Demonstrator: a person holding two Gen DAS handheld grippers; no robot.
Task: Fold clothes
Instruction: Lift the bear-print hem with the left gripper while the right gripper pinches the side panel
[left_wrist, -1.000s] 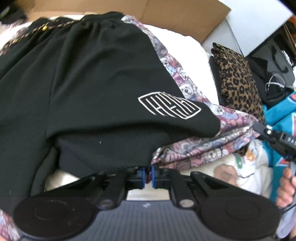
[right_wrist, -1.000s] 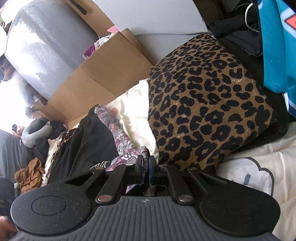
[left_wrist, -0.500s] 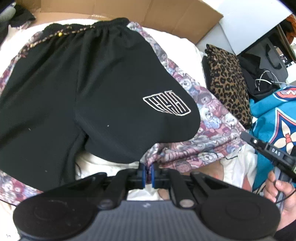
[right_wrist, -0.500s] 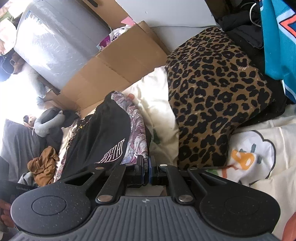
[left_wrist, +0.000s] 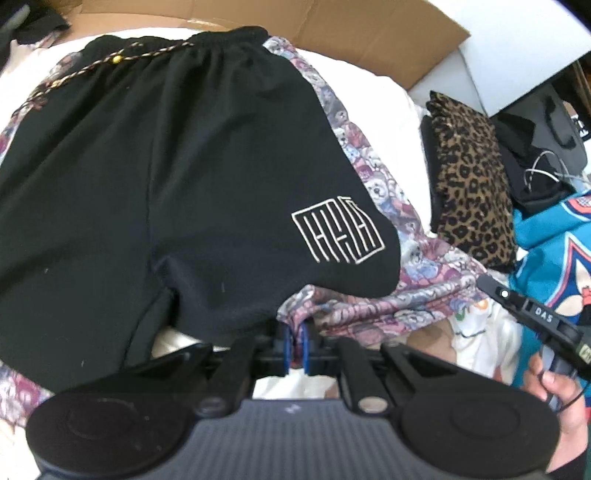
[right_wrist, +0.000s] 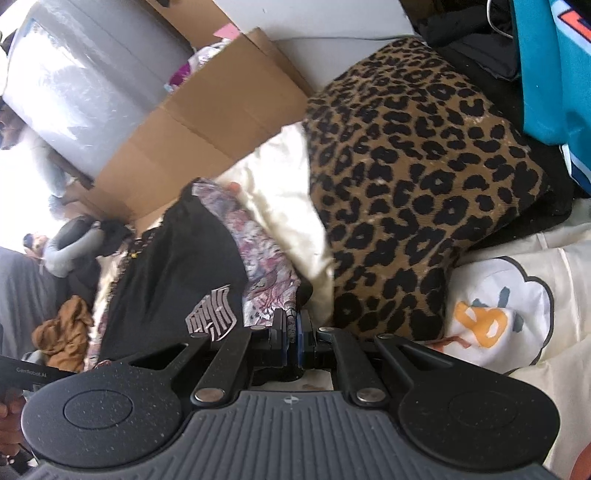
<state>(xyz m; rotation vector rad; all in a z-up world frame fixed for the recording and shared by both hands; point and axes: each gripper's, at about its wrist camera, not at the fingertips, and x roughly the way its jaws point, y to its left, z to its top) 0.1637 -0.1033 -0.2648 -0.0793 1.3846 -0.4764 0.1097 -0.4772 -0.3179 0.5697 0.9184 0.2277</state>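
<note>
Black shorts (left_wrist: 177, 177): spread flat across the left and middle of the left wrist view, waistband toward the top, a white line logo (left_wrist: 338, 230) on the leg near the lower right hem. They lie on top of the patterned cloth, probably so both fold as one stack or because the cloth is next in line.

Patterned cloth (left_wrist: 388, 258): bear-print fabric showing as a strip along the right edge of the shorts and bunched at lower centre, where both tools meet it.

Left gripper (left_wrist: 295, 345): bottom centre of its own view, blue pads almost together, pinching a thin fold of the patterned cloth's hem just under the shorts' leg. Gripping the hem gives a straight edge to carry over.

Right gripper (right_wrist: 293, 332): bottom centre of its view, fingers closed tight on another bit of the same patterned edge, beside the logo. Two pinch points along one hem would keep the cloth taut and level while folding.

Hand (left_wrist: 557, 402): at the lower right edge of the left view, holding the right tool's handle.

Leopard cushion (right_wrist: 406, 192): upper right of the right view, just beside the patterned cloth; a wide swing could snag it.

Cardboard (right_wrist: 207, 140): upper left of centre, beyond the waistband.

Stage: my guess is the bottom hem is about to go up toward the waistband.
</note>
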